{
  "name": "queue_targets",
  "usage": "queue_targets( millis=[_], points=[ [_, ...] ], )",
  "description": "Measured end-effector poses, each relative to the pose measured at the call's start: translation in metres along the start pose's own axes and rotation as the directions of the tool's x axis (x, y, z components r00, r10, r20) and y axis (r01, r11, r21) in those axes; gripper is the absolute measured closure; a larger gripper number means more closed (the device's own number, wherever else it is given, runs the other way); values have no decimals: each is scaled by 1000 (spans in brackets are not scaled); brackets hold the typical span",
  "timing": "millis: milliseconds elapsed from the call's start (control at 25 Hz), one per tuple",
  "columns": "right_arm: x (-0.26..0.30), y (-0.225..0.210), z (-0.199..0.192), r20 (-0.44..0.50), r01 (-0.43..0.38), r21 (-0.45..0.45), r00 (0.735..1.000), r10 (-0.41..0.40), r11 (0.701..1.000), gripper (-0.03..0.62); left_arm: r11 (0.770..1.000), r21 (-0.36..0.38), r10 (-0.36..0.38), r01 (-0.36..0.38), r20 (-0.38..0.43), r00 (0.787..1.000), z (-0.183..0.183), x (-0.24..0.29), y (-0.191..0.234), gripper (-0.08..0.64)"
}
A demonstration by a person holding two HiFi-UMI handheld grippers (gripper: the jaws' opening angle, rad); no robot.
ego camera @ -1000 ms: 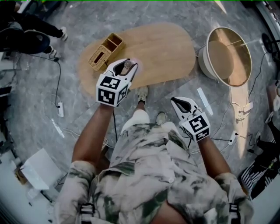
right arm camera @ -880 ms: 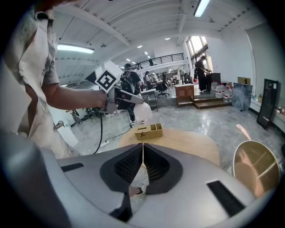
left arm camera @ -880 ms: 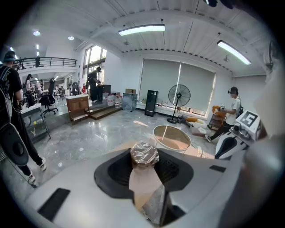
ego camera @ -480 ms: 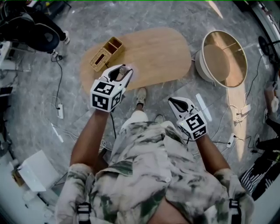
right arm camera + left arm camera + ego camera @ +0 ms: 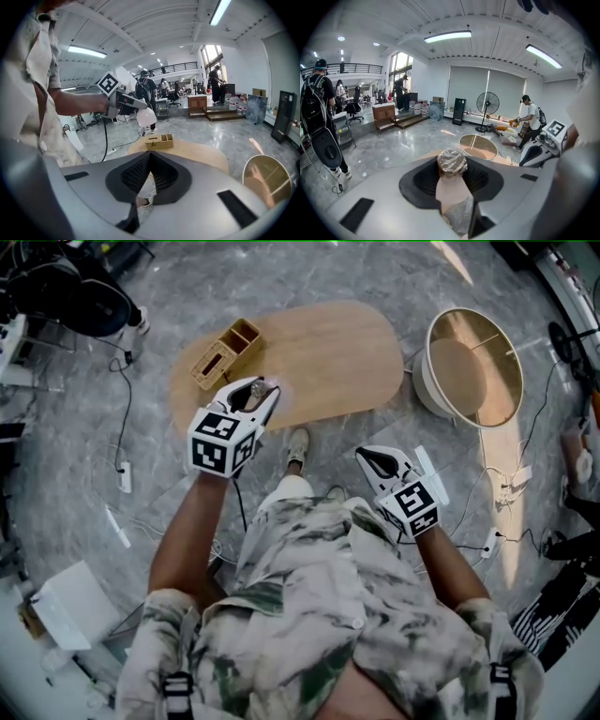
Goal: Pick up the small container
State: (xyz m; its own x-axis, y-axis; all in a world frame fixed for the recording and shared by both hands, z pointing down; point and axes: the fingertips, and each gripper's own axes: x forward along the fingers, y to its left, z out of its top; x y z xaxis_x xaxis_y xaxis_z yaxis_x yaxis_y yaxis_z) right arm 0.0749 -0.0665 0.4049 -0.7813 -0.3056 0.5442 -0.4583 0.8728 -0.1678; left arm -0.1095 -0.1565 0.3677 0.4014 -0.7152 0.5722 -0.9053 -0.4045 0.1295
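Wooden organiser box [image 5: 228, 352]: sits on the far left end of the table, with open compartments on top, just beyond the left gripper.
Left gripper [image 5: 255, 395]: held out over the near left edge of the table. The right gripper view shows it up in the air, well above the tabletop.
Left claw: clamped on the small container, one jaw pressing on each side of it.
Small container [image 5: 452, 162]: tan and round, its top covered in crinkled clear film. It sits between the left jaws, off the table, with the film top facing away from the camera.
Oval wooden table [image 5: 328, 352]: low and light brown, standing on a grey marbled floor. Its right half is bare.
Right gripper [image 5: 380, 462]: held low on the person's right, near the body and over the floor, apart from the table.
Right claw: jaws together with nothing between them.
Round white tub [image 5: 473, 367]: stands on the floor to the right of the table, its wooden inside showing.
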Motion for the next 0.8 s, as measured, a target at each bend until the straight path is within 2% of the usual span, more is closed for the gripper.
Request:
queue_targets(
  millis=[800],
  points=[
    [-16,19,-4,17,-2,-13,1000,3,1000,571,1000,-5,-2,2,-2,1000,-9,-20,-16,410]
  ],
)
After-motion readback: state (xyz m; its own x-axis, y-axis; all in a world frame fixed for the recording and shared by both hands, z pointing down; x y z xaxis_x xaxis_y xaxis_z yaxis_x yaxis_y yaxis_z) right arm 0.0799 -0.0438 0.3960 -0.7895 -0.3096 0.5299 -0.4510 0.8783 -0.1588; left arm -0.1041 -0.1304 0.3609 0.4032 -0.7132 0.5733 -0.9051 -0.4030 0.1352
